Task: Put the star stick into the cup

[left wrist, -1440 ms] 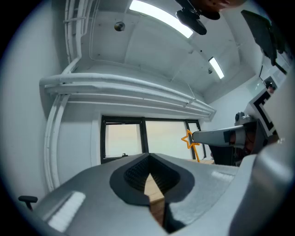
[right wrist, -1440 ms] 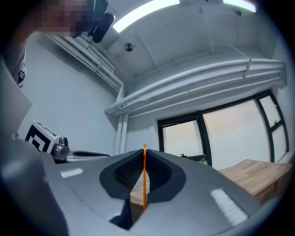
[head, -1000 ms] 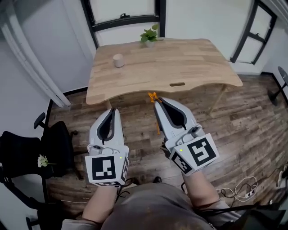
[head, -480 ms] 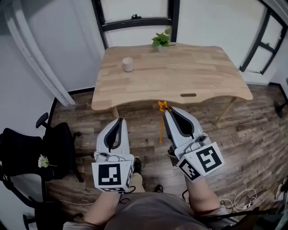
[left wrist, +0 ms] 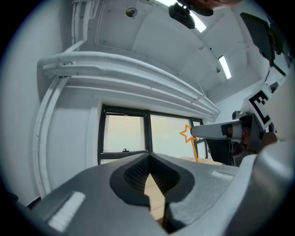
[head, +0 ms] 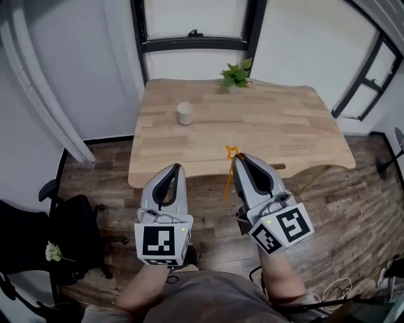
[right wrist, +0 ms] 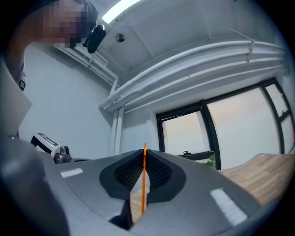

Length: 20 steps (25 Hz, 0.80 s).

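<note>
Star stick (head: 226,183): thin orange rod, outlined star at tip, pinched in right gripper (head: 237,160); left gripper (head: 176,169) jaws pressed together, empty

star stick (head: 228,176) — orange | cup (head: 184,113) — cream | table (head: 284,126) pale wood grain | floor (head: 353,189) brown planks

Head view looks steeply down from behind the left gripper (head: 176,168) and right gripper (head: 237,158); each gripper view hugs its jaws, facing the shared window (head: 189,19) ahead.
</note>
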Available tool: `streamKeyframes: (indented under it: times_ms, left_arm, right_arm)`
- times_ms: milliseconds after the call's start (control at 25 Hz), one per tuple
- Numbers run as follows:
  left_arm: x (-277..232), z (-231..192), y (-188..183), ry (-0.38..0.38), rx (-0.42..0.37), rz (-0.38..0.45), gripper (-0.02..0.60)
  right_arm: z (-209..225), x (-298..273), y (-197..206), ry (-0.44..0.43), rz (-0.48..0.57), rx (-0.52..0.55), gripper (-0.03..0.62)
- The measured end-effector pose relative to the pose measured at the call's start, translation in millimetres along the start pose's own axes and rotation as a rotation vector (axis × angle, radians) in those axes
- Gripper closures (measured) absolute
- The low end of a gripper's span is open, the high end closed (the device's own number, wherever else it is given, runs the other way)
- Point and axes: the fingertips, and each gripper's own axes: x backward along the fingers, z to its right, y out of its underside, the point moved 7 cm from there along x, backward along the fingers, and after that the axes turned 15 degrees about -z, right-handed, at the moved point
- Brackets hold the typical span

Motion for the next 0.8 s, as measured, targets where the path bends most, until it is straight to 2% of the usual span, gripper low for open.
streamKeyframes:
  times_ms: [360,600,800]
  left_arm:
    - [-58,-70,-6,0.049,-0.009,0.005,0.581]
    - [-86,-80,3,0.082,0.006,-0.031,0.581]
    - [-122,-82,7,0.074,0.007,-0.076,0.581]
  right_arm:
    - [2,-85,-14,0.041,0.0,0.015,0.553]
    - [17,-105,-12,0.069,-0.019,0.012,0.553]
    - [49,-125,-7,0.073,-0.031,-0.011,0.553]
